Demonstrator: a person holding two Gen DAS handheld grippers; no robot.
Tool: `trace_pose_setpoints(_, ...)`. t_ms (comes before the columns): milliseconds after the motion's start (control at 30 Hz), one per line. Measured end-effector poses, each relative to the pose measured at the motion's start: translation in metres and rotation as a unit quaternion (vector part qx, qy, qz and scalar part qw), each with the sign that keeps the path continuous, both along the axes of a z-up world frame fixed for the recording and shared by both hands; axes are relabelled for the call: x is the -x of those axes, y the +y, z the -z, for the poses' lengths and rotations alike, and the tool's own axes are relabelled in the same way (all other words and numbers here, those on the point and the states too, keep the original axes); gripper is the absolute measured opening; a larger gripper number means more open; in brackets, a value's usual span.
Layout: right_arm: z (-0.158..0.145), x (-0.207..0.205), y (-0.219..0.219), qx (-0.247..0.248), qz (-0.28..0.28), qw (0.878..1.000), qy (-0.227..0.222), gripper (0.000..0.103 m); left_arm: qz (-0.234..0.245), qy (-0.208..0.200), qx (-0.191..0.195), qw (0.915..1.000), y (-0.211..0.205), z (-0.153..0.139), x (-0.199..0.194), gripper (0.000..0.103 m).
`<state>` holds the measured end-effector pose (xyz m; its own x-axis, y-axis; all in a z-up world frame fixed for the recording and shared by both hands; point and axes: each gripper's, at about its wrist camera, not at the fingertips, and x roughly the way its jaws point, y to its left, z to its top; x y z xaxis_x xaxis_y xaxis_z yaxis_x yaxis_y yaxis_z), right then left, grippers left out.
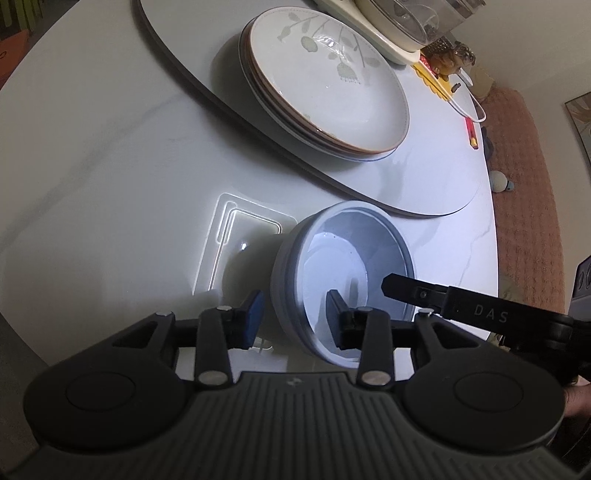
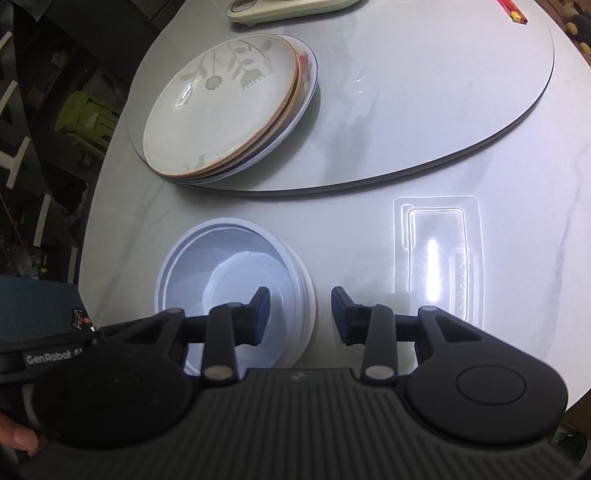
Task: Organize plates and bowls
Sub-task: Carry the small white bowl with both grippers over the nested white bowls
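A stack of pale grey-white bowls (image 1: 345, 266) stands on the white marble table near me; it also shows in the right wrist view (image 2: 229, 266). My left gripper (image 1: 293, 319) is open and straddles the stack's near-left rim, one finger inside and one outside. My right gripper (image 2: 301, 314) is open and straddles the opposite rim the same way; one of its fingers (image 1: 410, 290) reaches over the bowls in the left view. A stack of floral plates (image 1: 325, 81) sits on the round turntable (image 1: 424, 192) behind, and shows in the right view too (image 2: 225, 107).
A clear plastic blister tray (image 2: 439, 254) lies on the table beside the bowls, also in the left view (image 1: 243, 243). A cream appliance (image 1: 384, 29) stands behind the plates. A red pencil (image 1: 471, 134) and a white cable lie on the turntable. The table edge is close.
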<state>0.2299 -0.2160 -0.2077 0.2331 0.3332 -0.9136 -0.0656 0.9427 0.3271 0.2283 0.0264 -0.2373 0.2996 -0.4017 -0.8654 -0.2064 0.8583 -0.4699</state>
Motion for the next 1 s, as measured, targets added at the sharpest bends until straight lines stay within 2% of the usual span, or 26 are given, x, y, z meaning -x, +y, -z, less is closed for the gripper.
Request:
trace_pose_setpoints(267, 0.014, -0.006, 0.004, -0.018, -0.005, 1.000, 0.015, 0.039, -0.005, 0.008, 0.006, 0.9999, -0.010, 0.018, -0.003, 0.042)
trace_pose_setpoints(500, 0.025, -0.007, 0.001, -0.019, -0.008, 1.000, 0.022, 0.022, 0.002, 0.008, 0.007, 0.9999, -0.017, 0.026, -0.006, 0.039)
trace_pose_setpoints(600, 0.026, -0.007, 0.001, -0.014, -0.005, 0.999, 0.030, 0.022, -0.007, 0.009, 0.018, 0.9998, -0.016, 0.026, -0.005, 0.039)
trace_pose_setpoints(767, 0.021, -0.005, 0.004, 0.000, -0.015, 0.999, 0.030, 0.022, 0.000, 0.011, 0.013, 0.9998, -0.020, 0.022, -0.006, 0.039)
trace_pose_setpoints(1000, 0.000, -0.004, 0.001, -0.001, -0.017, 1.000, 0.021, 0.022, 0.008, 0.003, 0.009, 0.9999, -0.022, -0.005, -0.004, 0.039)
